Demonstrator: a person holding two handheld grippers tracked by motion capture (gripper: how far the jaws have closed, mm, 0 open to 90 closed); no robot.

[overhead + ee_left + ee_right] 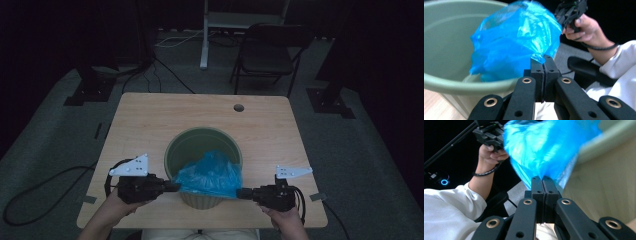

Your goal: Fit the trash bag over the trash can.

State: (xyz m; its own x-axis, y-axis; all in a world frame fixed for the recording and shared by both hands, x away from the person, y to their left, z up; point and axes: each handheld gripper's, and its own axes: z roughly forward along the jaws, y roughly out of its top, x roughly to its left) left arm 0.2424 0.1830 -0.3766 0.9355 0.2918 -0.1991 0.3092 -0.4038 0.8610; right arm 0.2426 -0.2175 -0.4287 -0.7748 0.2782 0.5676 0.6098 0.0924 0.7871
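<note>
Two grippers, left [174, 186] and right [240, 193], each clamp an edge of one blue bag [212, 175] stretched over one green bin [172, 150] on one table [145, 115].

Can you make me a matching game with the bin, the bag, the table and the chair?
Things:
1. plastic bag
2. bin
3. table
4. folding chair

Descriptions:
A. green, standing on the table
B. black, on the floor behind the table
C. blue, pinched at both sides
D. light wood with a round hole

Pairs: 1-C, 2-A, 3-D, 4-B
</note>
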